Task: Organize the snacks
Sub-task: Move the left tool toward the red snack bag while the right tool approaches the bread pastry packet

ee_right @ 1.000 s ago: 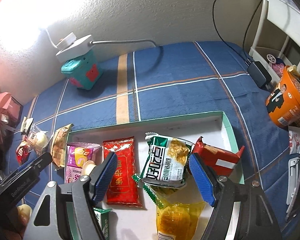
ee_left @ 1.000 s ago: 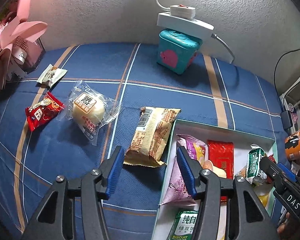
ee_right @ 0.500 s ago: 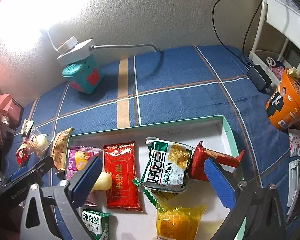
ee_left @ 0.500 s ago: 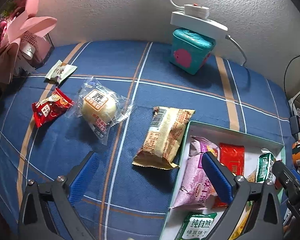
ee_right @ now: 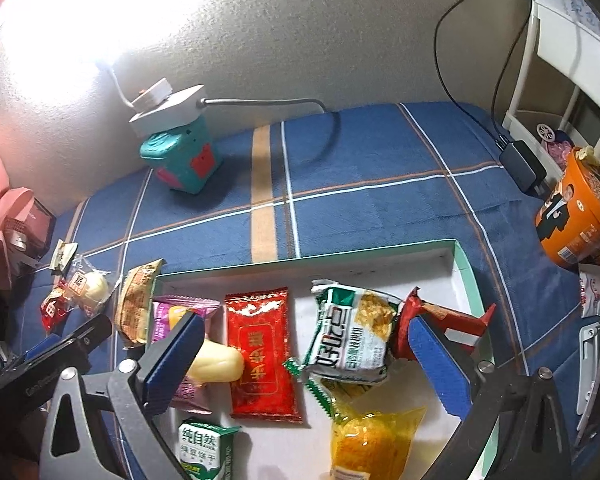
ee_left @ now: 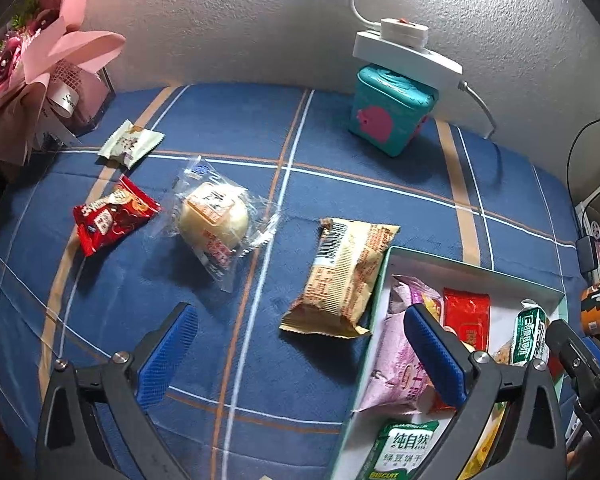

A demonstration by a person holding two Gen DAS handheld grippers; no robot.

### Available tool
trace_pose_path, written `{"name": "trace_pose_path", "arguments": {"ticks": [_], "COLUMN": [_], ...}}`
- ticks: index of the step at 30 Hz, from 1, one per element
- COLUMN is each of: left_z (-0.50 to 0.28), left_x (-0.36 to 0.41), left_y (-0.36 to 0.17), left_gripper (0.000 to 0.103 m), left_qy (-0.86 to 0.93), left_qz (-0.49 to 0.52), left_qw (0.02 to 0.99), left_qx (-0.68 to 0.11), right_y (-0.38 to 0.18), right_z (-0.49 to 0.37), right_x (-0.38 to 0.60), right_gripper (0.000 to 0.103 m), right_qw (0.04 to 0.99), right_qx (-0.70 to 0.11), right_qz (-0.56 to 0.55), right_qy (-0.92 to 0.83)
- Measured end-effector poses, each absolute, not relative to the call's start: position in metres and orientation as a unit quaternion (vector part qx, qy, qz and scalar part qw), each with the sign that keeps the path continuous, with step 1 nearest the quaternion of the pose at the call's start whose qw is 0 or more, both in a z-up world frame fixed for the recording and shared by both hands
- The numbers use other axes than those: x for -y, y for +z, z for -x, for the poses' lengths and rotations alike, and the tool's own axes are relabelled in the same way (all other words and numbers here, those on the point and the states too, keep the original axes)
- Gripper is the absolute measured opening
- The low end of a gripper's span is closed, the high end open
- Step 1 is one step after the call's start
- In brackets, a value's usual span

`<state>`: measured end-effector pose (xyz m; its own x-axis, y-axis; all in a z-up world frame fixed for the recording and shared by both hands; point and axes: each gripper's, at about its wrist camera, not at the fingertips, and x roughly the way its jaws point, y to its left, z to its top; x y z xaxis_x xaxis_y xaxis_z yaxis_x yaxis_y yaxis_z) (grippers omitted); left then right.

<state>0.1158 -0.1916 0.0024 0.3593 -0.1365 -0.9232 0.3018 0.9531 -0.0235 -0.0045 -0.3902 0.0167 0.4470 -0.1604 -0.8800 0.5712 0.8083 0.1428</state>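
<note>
Both sets of jaws have just been opening and now stand spread wide, nothing between the pads. Left gripper [ee_left: 300, 340] hangs over the blue plaid cloth [ee_left: 340, 152], its right-hand pad above the box's near-left corner. Right gripper [ee_right: 304, 344] hangs over the middle of the box, empty.

Big to small:
- Cloth covers the whole surface up to the textured wall.
- White box with green rim [ee_right: 464, 268] lies flat on the cloth. It already holds the purple packet [ee_right: 166, 312] at the left end, a pale yellow roll [ee_right: 218, 366] lying partly on it, red flat packet [ee_right: 260, 352] next, green-white packet [ee_right: 350, 332] in the middle, red wrapped bar [ee_right: 444, 316] against the right wall, yellow packet [ee_right: 372, 440] and green-white biscuit packet [ee_right: 204, 448] at the near edge.
- Orange cup noodles [ee_right: 576, 208] stand on the cloth to the right of the box, well apart from it.
- Teal tin [ee_left: 392, 116] by the wall, white power strip [ee_left: 404, 52] resting on top.
- Still outside the box: tan biscuit packet [ee_left: 344, 276] touching the box's left wall; clear-wrapped bun [ee_left: 216, 216] further left; small red packet [ee_left: 112, 216] just beside the bun; small pale candy wrapper [ee_left: 130, 144] beyond that, near the pink bouquet [ee_left: 40, 68].
</note>
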Motion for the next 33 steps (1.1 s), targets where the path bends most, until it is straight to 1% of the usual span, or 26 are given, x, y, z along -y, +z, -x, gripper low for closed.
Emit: {"name": "trace_pose_path", "arguments": {"ticks": [8,21,29,33], "left_z": [-0.122,-0.153,-0.172,-0.178], "left_x": [0.16,0.075,0.017,0.0], "left_y": [0.021,0.046,0.039,0.034], "left_gripper": [0.103,0.103,0.103,0.103], "left_qy": [-0.118,-0.07,-0.025,-0.009], "left_qz": [-0.097,-0.075,-0.023,-0.011], "left_qw": [0.833,0.847,0.842,0.841], "left_qx": [-0.531,-0.521,-0.539,-0.54], "right_y": [0.026,0.03,0.019,0.012], "right_z": [-0.011,-0.048,-0.07,-0.078], "right_x": [0.358,0.299,0.257,0.245], "right_gripper": [0.103,0.103,0.103,0.103], "right_qw": [0.831,0.841,0.84,0.84], "right_qx": [-0.481,-0.486,-0.503,-0.505], "right_qz": [-0.208,-0.193,-0.174,-0.177], "right_qy": [-0.189,-0.139,-0.103,-0.087]}}
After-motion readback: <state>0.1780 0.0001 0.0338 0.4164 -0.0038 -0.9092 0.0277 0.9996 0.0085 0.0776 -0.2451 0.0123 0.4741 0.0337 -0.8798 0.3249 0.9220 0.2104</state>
